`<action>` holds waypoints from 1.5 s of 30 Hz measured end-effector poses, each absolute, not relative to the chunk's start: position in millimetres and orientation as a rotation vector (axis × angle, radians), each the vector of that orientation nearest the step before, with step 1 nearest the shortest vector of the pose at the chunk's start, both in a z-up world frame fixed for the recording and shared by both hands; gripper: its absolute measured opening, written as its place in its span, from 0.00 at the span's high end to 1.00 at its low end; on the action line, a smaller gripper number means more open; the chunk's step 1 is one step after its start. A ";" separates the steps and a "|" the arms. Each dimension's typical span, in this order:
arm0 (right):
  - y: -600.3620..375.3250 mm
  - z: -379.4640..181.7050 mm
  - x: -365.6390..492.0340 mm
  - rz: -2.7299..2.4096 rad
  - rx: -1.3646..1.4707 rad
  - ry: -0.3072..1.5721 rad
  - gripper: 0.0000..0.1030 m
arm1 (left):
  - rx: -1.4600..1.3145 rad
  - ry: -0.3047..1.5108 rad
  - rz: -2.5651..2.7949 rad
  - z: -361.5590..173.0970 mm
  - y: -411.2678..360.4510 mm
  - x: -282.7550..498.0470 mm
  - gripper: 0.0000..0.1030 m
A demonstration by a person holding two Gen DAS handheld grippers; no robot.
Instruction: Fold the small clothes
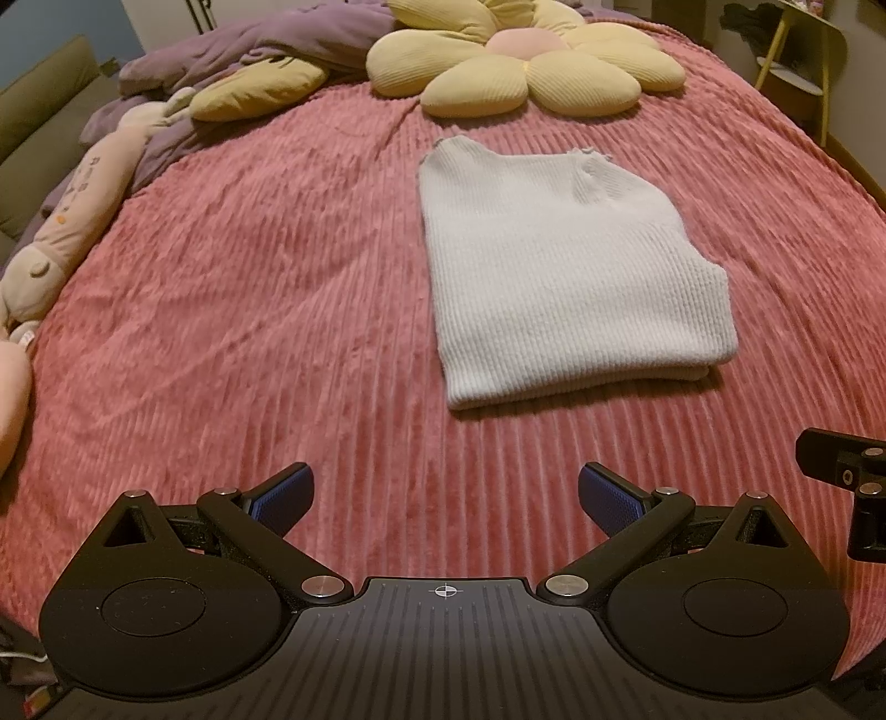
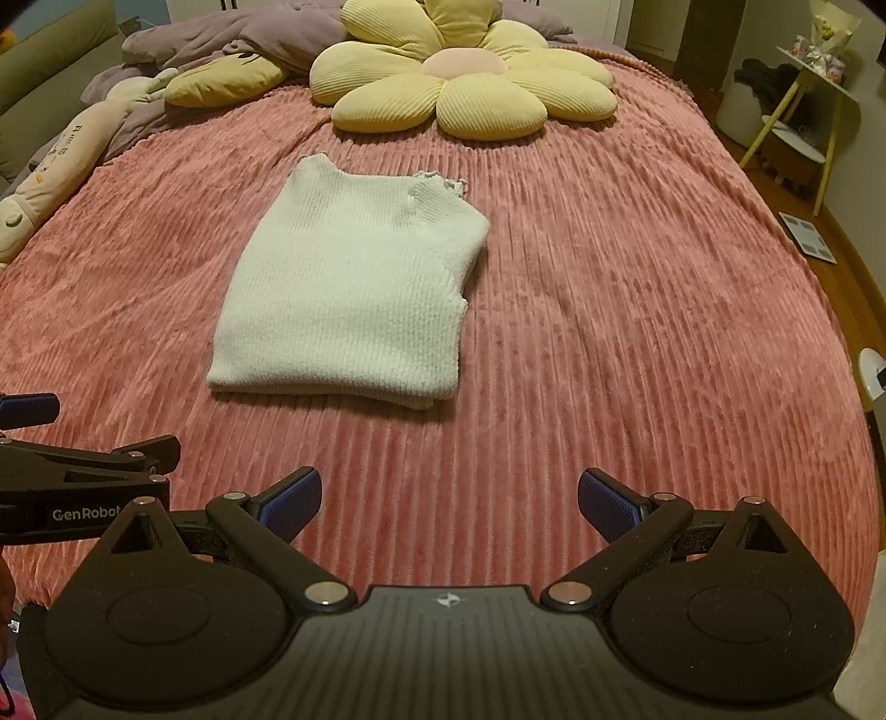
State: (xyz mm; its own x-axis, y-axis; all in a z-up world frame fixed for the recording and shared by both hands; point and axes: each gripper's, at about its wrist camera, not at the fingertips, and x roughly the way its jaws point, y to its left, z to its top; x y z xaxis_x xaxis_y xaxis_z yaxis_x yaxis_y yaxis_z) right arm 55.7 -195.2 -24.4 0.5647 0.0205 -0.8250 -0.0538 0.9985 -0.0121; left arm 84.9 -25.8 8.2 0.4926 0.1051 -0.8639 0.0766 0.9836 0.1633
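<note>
A white ribbed knit top lies folded into a neat rectangle on the pink ribbed bedspread, its frilled neck toward the pillows. In the right wrist view the same top sits left of centre. My left gripper hovers open above the bedspread, short of the top's near edge, nothing between its blue pads. My right gripper is open too, held back from the top and to its right. Part of the right gripper shows at the left wrist view's right edge. The left gripper's side shows at the right wrist view's left edge.
A yellow flower cushion and a purple duvet lie at the head of the bed. A long plush toy runs along the left side. A small yellow-legged side table stands beyond the right edge.
</note>
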 end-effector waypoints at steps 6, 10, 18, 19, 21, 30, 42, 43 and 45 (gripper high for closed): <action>-195.0 -24.4 53.3 0.043 -0.033 0.967 0.04 | 0.183 1.058 0.013 9.7 -27.1 83.5 0.00; -196.2 -24.6 52.9 0.044 -0.028 0.969 0.04 | 0.186 1.058 0.011 9.9 -28.8 82.8 0.00; -197.7 -24.0 51.3 0.045 -0.017 0.967 0.04 | 0.193 1.060 -0.005 9.1 -33.6 82.0 0.00; -198.4 -23.9 50.9 0.046 -0.015 0.966 0.04 | 0.195 1.058 -0.002 8.8 -34.1 82.1 0.00; -198.3 -24.1 50.6 0.044 -0.014 0.966 0.04 | 0.197 1.055 -0.002 9.0 -34.6 82.5 0.00; -200.9 -25.7 50.0 0.038 -0.011 0.968 0.04 | 0.174 1.040 -0.023 11.5 -34.1 83.0 0.00; -202.1 -26.7 49.9 0.031 -0.012 0.969 0.04 | 0.182 1.051 -0.032 8.2 -35.9 80.2 0.00; -202.3 -26.8 49.8 0.031 -0.011 0.969 0.04 | 0.185 1.050 -0.032 8.4 -36.3 80.1 0.00; -202.5 -26.9 49.0 0.031 -0.010 0.965 0.04 | 0.191 1.052 -0.033 8.2 -36.9 80.1 0.00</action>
State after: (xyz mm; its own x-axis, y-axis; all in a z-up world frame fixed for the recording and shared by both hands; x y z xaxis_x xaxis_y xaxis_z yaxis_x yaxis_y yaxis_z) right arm 49.0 -202.5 -26.9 0.5687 0.0224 -0.8222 -0.0309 0.9995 0.0058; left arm 80.1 -36.9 8.2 0.4970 0.0647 -0.8654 0.1180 0.9829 0.1412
